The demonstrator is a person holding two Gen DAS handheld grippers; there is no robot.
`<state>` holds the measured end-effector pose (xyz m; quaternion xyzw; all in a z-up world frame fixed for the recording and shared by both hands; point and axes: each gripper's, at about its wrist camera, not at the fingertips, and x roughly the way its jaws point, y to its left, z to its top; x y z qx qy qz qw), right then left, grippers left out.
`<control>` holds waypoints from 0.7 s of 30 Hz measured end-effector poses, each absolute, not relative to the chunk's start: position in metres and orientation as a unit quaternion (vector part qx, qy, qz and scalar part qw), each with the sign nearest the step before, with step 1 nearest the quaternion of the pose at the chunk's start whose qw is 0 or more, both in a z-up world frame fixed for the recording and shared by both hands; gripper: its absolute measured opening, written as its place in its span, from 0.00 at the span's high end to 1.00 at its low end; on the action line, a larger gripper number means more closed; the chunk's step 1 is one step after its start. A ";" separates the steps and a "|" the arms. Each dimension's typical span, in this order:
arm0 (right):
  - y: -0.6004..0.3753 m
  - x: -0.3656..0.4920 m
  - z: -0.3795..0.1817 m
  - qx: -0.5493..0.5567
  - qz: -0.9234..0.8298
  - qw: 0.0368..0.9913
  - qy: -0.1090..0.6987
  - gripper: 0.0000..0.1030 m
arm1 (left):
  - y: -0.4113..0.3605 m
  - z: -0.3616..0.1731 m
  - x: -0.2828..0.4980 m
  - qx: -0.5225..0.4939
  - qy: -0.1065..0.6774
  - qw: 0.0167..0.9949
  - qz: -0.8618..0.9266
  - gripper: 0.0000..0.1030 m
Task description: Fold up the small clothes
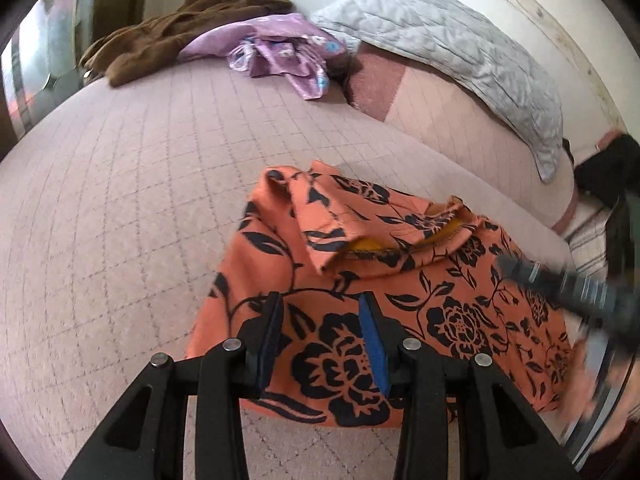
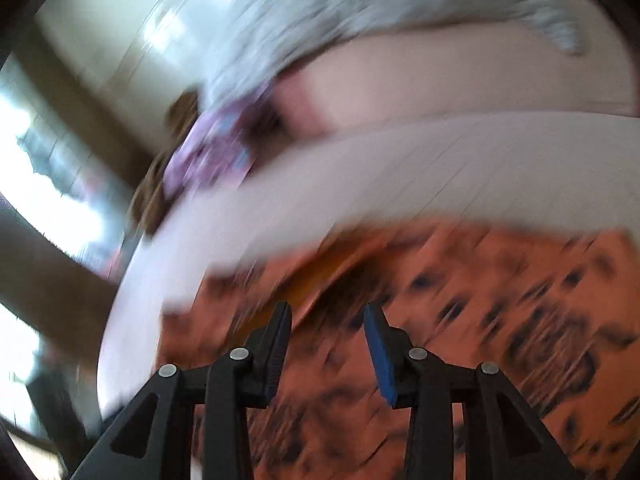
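An orange garment with black flowers [image 1: 400,280] lies partly folded on the pink quilted bed [image 1: 140,200], a sleeve turned over its upper part and a yellow lining showing. My left gripper [image 1: 320,300] is open and empty, just above the garment's near left edge. My right gripper [image 2: 328,312] is open and empty over the same garment [image 2: 480,300]; its view is blurred by motion. It shows as a dark blur at the right in the left wrist view [image 1: 568,284].
A purple patterned cloth [image 1: 280,52] and a brown garment [image 1: 180,28] lie at the far end of the bed. A grey quilted pillow [image 1: 460,52] rests along the white wall at the right. A window is at the left.
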<state>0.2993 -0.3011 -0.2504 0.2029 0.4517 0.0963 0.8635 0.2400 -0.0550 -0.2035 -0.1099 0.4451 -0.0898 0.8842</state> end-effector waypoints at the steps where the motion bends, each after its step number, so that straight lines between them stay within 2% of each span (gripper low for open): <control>1: -0.285 0.293 -0.255 0.189 0.116 0.856 0.466 0.60 | -0.052 -0.204 0.239 -0.107 0.450 0.883 -0.084 0.61; 6: -0.209 0.303 -0.286 0.111 0.157 0.828 0.527 0.60 | -0.043 -0.206 0.238 -0.107 0.456 0.881 -0.073 0.61; 10: -0.181 0.357 -0.291 0.102 0.131 0.838 0.520 0.60 | -0.037 -0.208 0.241 -0.106 0.465 0.876 -0.077 0.61; 14: -0.195 0.406 -0.285 0.156 0.078 0.858 0.483 0.60 | -0.030 -0.207 0.246 -0.114 0.469 0.872 -0.078 0.61; 17: -0.216 0.411 -0.278 0.217 0.049 0.866 0.449 0.60 | -0.023 -0.207 0.252 -0.122 0.476 0.868 -0.073 0.61; 21: -0.250 0.381 -0.275 0.191 0.019 0.878 0.440 0.60 | -0.017 -0.203 0.253 -0.140 0.479 0.864 -0.072 0.61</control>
